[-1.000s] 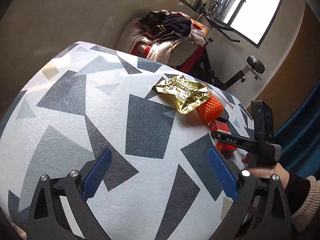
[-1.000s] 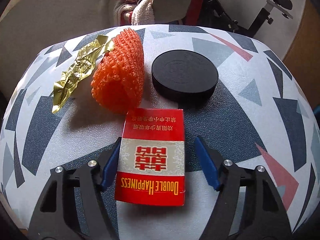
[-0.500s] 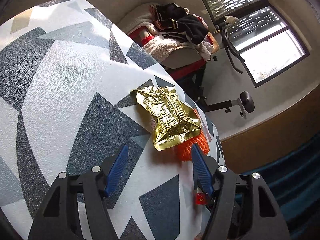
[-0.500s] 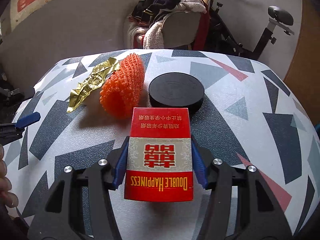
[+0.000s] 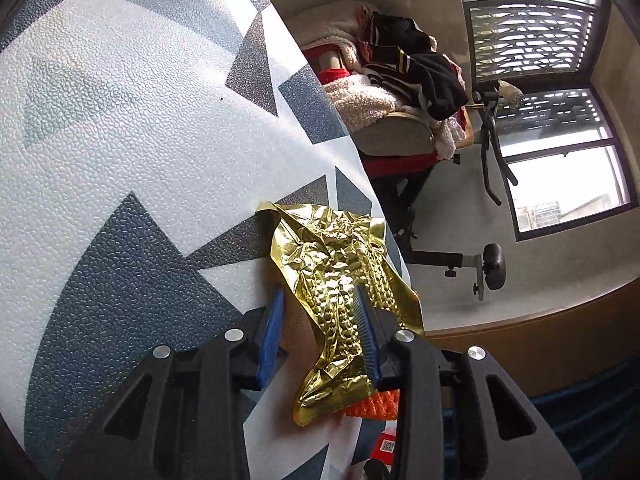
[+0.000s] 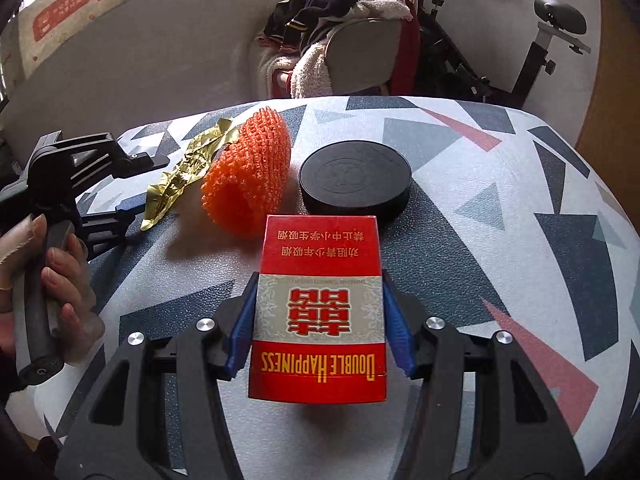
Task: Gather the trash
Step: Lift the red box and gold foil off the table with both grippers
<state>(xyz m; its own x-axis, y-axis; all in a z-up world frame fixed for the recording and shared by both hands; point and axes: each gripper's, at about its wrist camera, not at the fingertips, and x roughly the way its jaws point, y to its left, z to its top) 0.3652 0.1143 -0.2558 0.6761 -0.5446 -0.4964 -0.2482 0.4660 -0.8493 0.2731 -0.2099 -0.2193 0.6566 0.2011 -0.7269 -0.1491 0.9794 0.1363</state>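
Your right tongs [image 6: 318, 332] are clamped on the red cigarette pack [image 6: 318, 312], held off the tabletop [image 6: 500, 208]; its long axis runs straight out ahead along the fingers, lettering upside down to you. Your left tongs [image 5: 320, 332] have just been closing and now stand narrow around the crumpled gold foil wrapper [image 5: 340, 292], which lies lengthwise between the fingers. I cannot tell whether both pads press on it. The orange foam net [image 6: 248, 184] lies just beyond the pack, beside a black round lid [image 6: 356, 180].
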